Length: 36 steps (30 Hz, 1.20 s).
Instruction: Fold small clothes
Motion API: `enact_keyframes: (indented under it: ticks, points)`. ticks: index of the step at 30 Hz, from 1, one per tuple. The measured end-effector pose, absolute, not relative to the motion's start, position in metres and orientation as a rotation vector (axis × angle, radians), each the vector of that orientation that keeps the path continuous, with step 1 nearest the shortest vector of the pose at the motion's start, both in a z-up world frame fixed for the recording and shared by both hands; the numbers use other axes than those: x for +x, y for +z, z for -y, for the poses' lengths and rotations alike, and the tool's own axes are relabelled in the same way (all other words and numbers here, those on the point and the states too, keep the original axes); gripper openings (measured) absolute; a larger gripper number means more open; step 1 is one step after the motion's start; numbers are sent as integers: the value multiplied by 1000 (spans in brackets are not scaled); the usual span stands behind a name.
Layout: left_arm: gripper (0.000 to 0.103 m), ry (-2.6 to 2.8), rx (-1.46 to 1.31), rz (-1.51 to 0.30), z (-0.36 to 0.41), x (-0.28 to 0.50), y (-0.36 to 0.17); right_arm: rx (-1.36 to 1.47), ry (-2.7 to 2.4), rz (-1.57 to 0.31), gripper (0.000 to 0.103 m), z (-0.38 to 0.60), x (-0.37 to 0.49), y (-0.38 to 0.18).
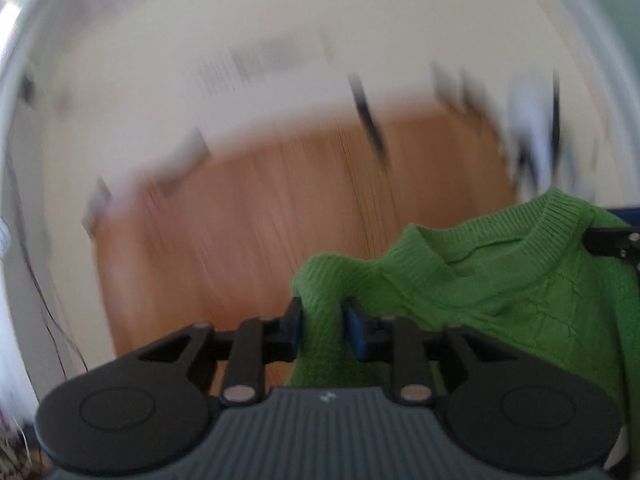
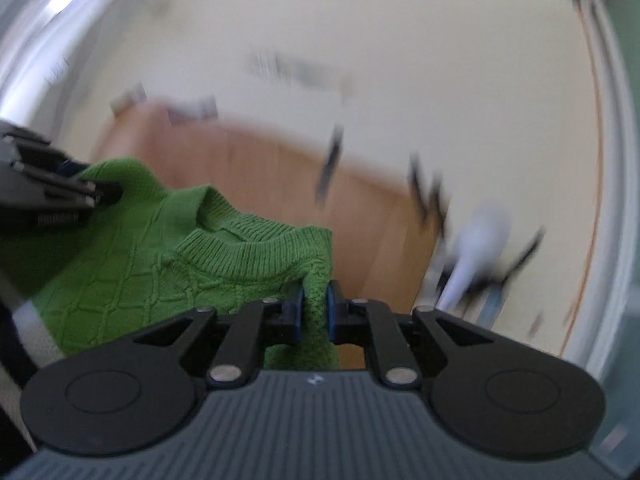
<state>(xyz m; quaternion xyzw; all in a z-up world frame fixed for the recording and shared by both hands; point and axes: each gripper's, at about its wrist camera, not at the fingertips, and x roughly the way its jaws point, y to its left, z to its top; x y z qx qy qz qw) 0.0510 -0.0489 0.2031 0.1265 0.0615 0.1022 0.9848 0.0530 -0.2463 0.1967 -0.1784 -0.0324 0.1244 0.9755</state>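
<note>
We hold a small green knitted sweater [image 1: 500,280] up between our two grippers, above a blurred orange-brown wooden table [image 1: 240,220]. The knit is chunky: a ribbed round collar [image 1: 552,220] curves across the top, and below it the body carries a raised cable pattern of crossing diamonds.

Our left gripper [image 1: 323,324], matte black with flat linkage arms, silver pivot pins and a ribbed grey housing, pinches a bunched fold of the sweater's shoulder; the thick cloth fills the gap between the black finger and the blue-padded one [image 1: 356,332], and both sit against it.

Our right gripper [image 2: 314,312], of the same make, nips the opposite shoulder edge in the same way, its blue-edged pads [image 2: 331,308] pressed on a narrow strip of knit that hangs down behind them.

In the right wrist view the left gripper shows at the far left edge, biting the sweater's far corner, with the garment sagging softly between the two holds.

Behind the table is a cream wall [image 2: 440,60], smeared by motion blur.
</note>
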Motion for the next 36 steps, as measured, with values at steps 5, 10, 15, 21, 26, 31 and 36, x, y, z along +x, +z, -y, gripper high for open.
enact_keyframes:
  ticks: [5,10,15,21,26,31,36]
  points:
    - [17,123,163,-509,43,107,86,-163,282,-304,39,276,128,100]
    - [19,38,87,-520,13,67,55,74,449,-537,46,336,109,48]
    - [22,-32,43,-545,-10,34,40,366,541,-652,65,359,64,13]
    - [28,26,2,-563,-49,23,52,279,578,-721,8,316,51,-5]
    - [47,150,-46,-572,-102,17,65,-1,398,-551,6,329,49,47]
    - [57,182,-92,-654,-139,36,62,-326,-70,-478,6,387,113,72]
    - [58,121,-190,-762,-143,63,44,-261,-239,-527,57,407,158,55]
